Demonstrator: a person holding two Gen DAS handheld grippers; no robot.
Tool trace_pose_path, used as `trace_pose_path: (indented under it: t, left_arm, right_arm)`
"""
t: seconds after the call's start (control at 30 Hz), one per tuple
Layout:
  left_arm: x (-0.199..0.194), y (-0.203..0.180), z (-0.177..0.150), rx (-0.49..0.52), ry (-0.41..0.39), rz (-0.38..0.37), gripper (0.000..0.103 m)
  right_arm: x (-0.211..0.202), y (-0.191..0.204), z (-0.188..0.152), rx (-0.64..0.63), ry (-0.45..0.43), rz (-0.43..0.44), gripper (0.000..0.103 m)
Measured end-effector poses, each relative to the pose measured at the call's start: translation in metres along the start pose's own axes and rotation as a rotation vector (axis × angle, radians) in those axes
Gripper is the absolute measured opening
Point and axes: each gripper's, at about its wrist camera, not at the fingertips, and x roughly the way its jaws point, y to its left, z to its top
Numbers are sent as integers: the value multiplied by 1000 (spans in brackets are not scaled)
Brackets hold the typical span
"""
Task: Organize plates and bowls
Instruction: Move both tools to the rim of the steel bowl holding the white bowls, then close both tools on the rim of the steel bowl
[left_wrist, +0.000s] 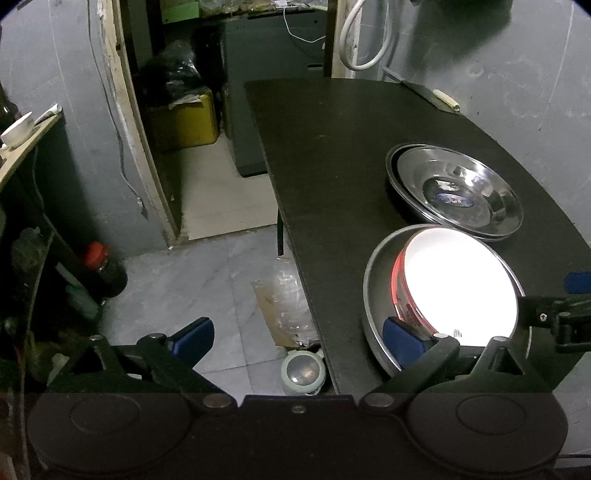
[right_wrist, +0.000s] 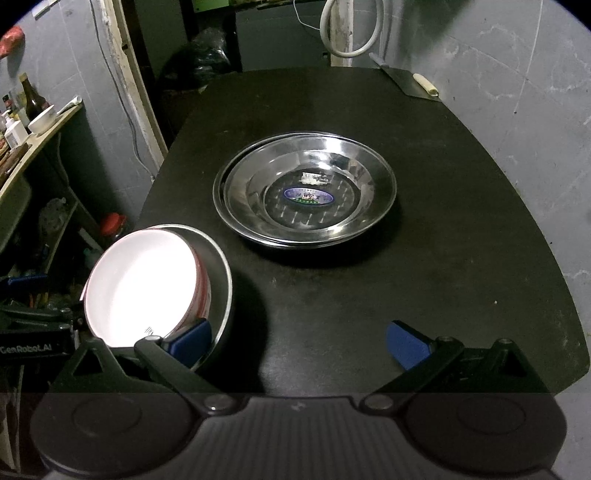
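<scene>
Bowl (right_wrist: 144, 284): white, tilted inside a steel pan (right_wrist: 221, 291), near left on the counter (right_wrist: 443, 277).
Plates (right_wrist: 306, 195): steel, stacked, mid-counter, apart from the pan.
Left tongs (left_wrist: 299, 341): wide, holding nothing.
Right tongs (right_wrist: 299, 343): wide, holding nothing.

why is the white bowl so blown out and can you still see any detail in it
Left wrist view: the white bowl glares to flat white, only its red side band and a small dark mark near the rim readable. Right wrist view: same bowl overexposed, while the steel plates keep their reflections and label; the table stays dim.
</scene>
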Motion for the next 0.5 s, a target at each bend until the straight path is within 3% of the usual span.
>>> trace_pose_path:
  t: [0.23, 0.5]
  left_arm:
    - [-3, -2, 1, 20, -7, -41, 83]
    - [-5, 0, 1, -19, 2, -137, 56]
  right_arm:
    - [2, 5, -2, -26, 6, -4, 102]
    - [-3, 6, -3, -48, -9, 59, 79]
